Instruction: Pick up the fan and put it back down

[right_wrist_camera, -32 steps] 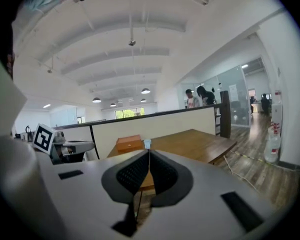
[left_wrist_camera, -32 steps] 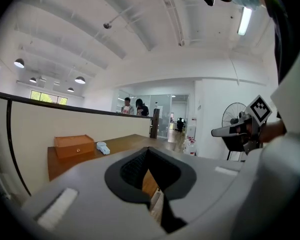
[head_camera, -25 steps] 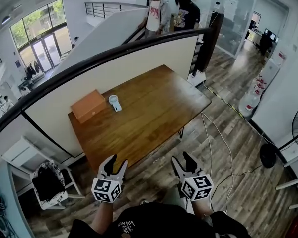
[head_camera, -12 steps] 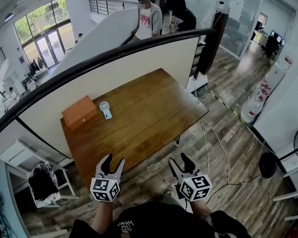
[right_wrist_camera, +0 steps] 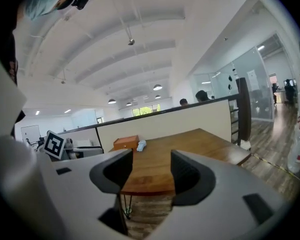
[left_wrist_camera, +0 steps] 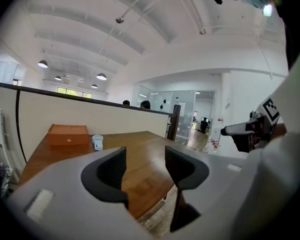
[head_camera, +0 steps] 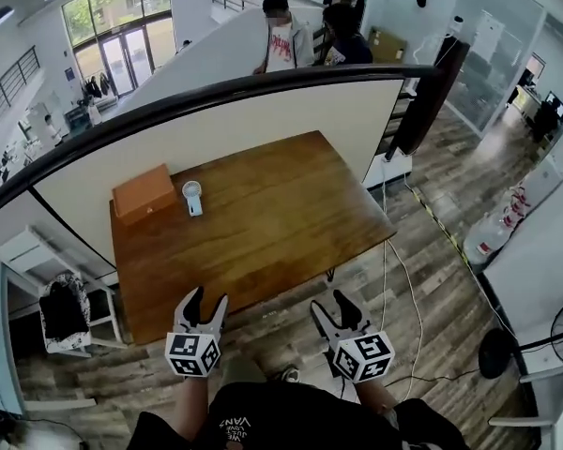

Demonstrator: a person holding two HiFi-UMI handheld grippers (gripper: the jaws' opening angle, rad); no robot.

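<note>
Wooden table [head_camera: 263,223] on plank floor [head_camera: 436,270] beside partition [head_camera: 263,125]

Glossy wooden table [head_camera: 263,223], wood-plank floor [head_camera: 432,279]

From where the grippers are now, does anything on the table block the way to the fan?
Nothing visible does. The fan sits beside the orange box far left on the table; only bare wood lies between it and the left gripper, jaws opening and empty, and the right gripper, open.
</note>
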